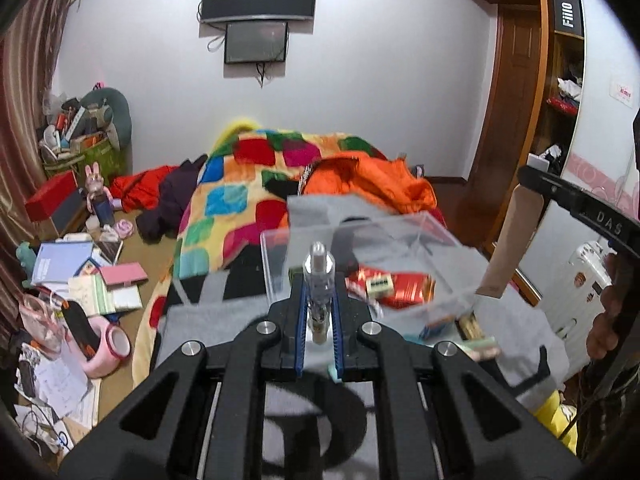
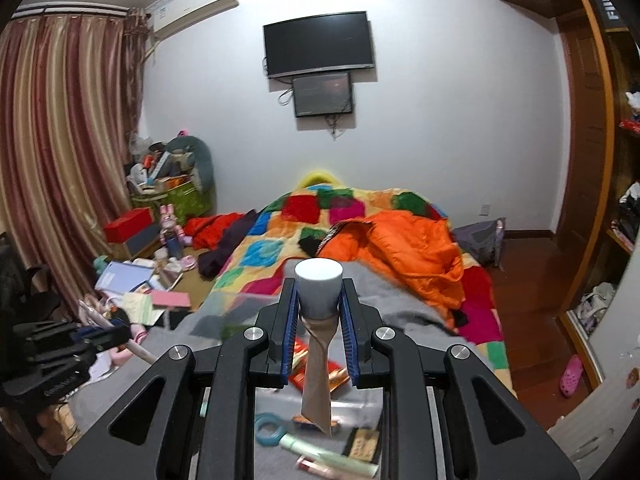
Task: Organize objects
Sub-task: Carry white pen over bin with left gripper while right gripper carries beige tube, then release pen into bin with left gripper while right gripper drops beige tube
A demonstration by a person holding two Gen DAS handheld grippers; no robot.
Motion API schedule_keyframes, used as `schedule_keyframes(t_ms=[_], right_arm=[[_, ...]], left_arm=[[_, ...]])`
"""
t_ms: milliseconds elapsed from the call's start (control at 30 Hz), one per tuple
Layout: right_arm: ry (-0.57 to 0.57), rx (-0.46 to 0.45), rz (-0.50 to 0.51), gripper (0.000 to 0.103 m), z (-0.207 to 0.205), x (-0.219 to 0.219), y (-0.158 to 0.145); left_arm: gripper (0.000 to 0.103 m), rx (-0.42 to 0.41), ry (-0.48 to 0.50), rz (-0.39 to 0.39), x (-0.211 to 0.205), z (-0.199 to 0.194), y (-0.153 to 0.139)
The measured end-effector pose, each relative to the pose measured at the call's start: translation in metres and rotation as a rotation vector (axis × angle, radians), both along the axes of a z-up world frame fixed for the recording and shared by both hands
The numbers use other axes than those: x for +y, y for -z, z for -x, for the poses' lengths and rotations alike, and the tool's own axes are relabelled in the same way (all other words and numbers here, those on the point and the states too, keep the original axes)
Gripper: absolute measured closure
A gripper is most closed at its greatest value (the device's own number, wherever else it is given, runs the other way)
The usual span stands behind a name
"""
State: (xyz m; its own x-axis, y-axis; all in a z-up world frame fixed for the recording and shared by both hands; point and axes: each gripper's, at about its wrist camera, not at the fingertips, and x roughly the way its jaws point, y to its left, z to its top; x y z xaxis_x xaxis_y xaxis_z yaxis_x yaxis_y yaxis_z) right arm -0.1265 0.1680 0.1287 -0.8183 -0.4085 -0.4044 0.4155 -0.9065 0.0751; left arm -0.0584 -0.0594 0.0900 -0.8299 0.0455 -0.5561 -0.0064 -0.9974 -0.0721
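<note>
Your left gripper clamps a clear slim bottle above the clear box; your right gripper pinches a beige tube.

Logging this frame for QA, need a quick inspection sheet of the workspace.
Surface: grey blanket over a bed.
Job's things: clear plastic box holding red packets; small items loose on the blanket.
Clutter: orange jacket, patchwork quilt, papers and boxes on the floor.
Grippers: left tool shut on a small clear bottle; right tool shut on a tan tube with a white cap.
Cables: dangling below the wall screens.
Surroundings: striped curtain, wooden wardrobe.
</note>
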Motion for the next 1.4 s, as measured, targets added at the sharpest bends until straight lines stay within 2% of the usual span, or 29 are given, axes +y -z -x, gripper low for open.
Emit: schedule_keyframes(t_ms=[133, 333, 467, 800, 1033, 1233, 1333, 1400], right_arm=[[0.01, 0.008, -0.008, 0.085, 0.01, -0.003, -0.004], [0.012, 0.001, -0.078, 0.085, 0.025, -0.023, 0.008], [-0.007, -0.015, -0.152, 0.085, 0.033, -0.037, 0.025], [-0.105, -0.14, -0.168, 0.085, 0.056, -0.064, 0.063], [-0.179, -0.199, -0.176, 0.085, 0.064, -0.084, 0.081], [-0.188, -0.25, -0.17, 0.085, 0.065, -0.079, 0.095], [-0.185, -0.254, -0.167, 0.085, 0.06, -0.068, 0.096], [-0.188, -0.259, -0.168, 0.085, 0.056, -0.063, 0.097]], left_arm=[[0.093, 0.047, 0.001, 0.012, 0.006, 0.011, -0.014], [0.093, 0.058, 0.009, 0.011, 0.011, 0.033, -0.014], [0.093, 0.021, 0.045, -0.004, 0.016, 0.051, -0.001], [0.093, -0.095, 0.057, -0.002, 0.021, 0.09, 0.036], [0.093, -0.098, 0.051, 0.016, 0.02, 0.091, 0.04], [0.092, -0.105, 0.042, 0.025, 0.013, 0.083, 0.04], [0.089, -0.092, 0.052, 0.034, 0.013, 0.076, 0.036], [0.081, -0.077, 0.062, 0.044, 0.014, 0.069, 0.033]])
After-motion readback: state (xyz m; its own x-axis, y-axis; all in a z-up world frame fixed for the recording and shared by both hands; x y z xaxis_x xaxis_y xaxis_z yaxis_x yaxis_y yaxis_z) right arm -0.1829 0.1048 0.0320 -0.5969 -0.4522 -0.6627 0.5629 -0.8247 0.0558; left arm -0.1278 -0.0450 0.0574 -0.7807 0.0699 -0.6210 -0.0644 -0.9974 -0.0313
